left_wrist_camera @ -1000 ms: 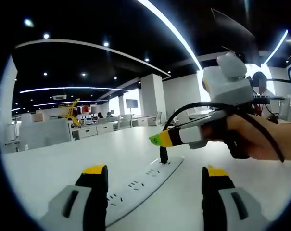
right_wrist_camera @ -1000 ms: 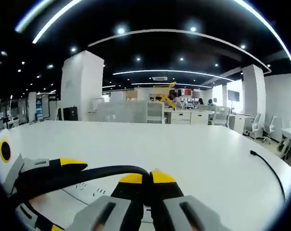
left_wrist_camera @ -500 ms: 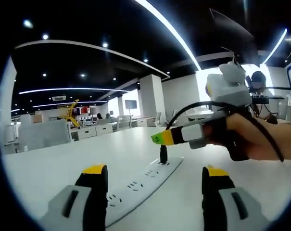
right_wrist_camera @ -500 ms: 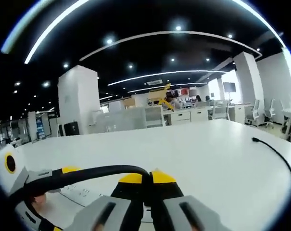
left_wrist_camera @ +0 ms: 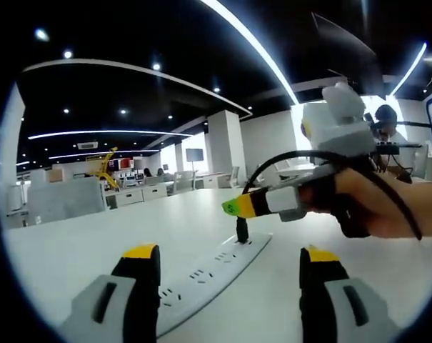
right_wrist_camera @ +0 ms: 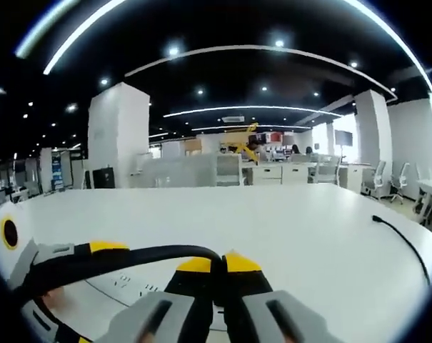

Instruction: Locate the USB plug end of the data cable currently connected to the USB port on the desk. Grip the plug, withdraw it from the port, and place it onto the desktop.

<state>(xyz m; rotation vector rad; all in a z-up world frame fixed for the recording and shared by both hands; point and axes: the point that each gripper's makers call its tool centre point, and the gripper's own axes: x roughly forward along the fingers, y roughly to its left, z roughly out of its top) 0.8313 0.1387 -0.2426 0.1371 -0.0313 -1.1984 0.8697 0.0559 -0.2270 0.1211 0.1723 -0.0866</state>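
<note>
Left gripper: jaws set wide apart at 6 o'clock of the left gripper view, holding nothing, above the white desktop.
Power strip: white, lying on the desktop, running from 7 o'clock up towards the centre, between the left jaws.
USB plug: black, upright, at the strip's far end, just below the right gripper's yellow tips; whether it is still seated I cannot tell.
Right gripper: enters from 3 o'clock in a person's hand; in the right gripper view its jaws are pressed together on a black cable arcing off towards 8 o'clock.
Cable end: loose black lead lying on the desk at 3 o'clock.
</note>
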